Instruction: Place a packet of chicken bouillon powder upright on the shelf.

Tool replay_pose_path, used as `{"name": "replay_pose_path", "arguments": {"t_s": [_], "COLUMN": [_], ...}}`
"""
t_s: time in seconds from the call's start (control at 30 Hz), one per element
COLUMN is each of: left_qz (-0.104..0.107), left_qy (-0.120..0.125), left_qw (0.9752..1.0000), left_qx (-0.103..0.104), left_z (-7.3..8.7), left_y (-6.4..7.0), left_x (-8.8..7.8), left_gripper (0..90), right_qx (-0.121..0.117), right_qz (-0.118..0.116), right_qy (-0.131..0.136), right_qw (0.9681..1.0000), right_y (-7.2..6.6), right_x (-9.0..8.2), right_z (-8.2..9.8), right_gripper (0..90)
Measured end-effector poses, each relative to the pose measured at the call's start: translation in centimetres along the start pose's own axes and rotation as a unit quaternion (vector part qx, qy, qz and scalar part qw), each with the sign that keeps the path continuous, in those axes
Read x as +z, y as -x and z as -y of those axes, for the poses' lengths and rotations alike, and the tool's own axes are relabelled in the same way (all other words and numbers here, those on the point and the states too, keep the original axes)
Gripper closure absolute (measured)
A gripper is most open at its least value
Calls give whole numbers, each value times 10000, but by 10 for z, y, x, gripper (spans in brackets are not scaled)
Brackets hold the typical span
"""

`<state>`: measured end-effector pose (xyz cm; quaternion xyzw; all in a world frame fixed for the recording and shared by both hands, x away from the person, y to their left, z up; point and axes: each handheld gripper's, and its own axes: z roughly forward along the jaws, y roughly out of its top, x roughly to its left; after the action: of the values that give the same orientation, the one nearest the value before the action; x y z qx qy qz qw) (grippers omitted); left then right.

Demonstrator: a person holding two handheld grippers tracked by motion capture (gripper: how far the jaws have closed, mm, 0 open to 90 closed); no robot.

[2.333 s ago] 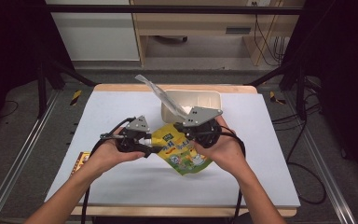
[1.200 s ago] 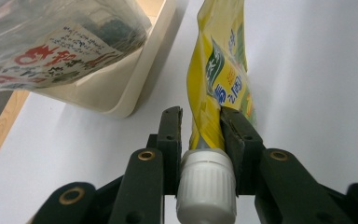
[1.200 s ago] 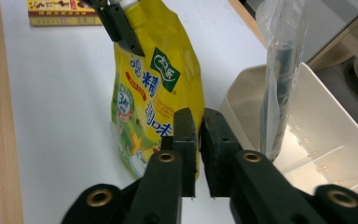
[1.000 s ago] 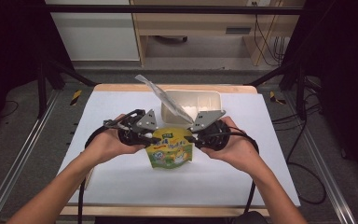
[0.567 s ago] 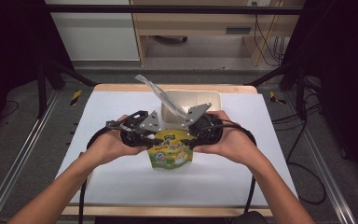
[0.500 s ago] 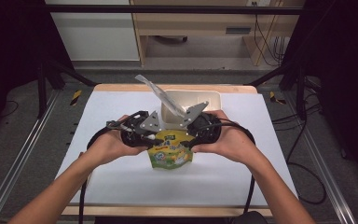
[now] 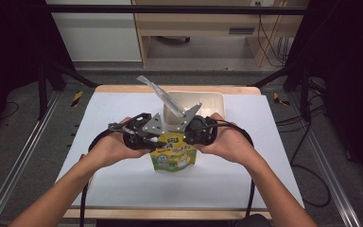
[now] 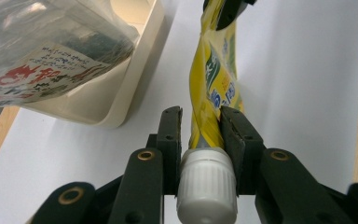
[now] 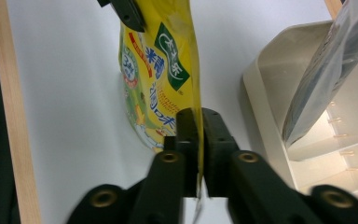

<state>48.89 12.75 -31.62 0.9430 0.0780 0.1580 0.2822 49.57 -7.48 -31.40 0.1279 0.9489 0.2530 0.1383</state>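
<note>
Yellow spout pouch (image 7: 172, 155) held upright over white table (image 7: 283, 156), just in front of beige bin (image 7: 203, 101). Left gripper (image 8: 200, 128) clamps its white cap (image 8: 207, 184); right gripper (image 9: 199, 135) just closed, pinching the pouch's edge.

the top of the yellow pouch (image 7: 172, 156) hides behind both hands, and its white cap (image 8: 207, 183) is cut off.

Right gripper (image 9: 199, 140) fingers pinched on yellow pouch (image 9: 161, 74) edge, beige bin (image 9: 279, 93) beside.
</note>
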Motion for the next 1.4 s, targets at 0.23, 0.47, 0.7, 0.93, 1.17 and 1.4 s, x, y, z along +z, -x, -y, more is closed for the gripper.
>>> {"name": "replay_pose_path", "arguments": {"t_s": [0.23, 0.47, 0.7, 0.93, 1.17, 1.4], "left_qz": [-215, -575, -974, -1110, -1152, -1298], "left_qy": [473, 714, 561, 599, 619, 596], "left_qw": [9978, 9903, 9836, 9748, 9697, 9647], "left_qx": [-418, -1049, -1411, -1838, -2061, -2214], "left_z": [12, 40, 65, 82, 101, 123], "left_y": [-1, 0, 6, 11, 18, 24], "left_x": [-12, -14, 0, 22, 43, 51], "left_gripper": [312, 135, 100, 69, 61, 60], "right_qx": [206, 502, 772, 1094, 1531, 1922], "right_qz": [-133, 36, 211, 404, 546, 708], "right_qy": [-49, -160, -183, -248, -273, -276], "right_qw": [9997, 9986, 9966, 9929, 9863, 9784], "right_y": [3, 8, 16, 24, 33, 44], "right_x": [-6, -24, -44, -62, -78, -98], "right_z": [2, 13, 28, 45, 59, 67], "right_gripper": [900, 900, 900, 900, 900, 900]}}
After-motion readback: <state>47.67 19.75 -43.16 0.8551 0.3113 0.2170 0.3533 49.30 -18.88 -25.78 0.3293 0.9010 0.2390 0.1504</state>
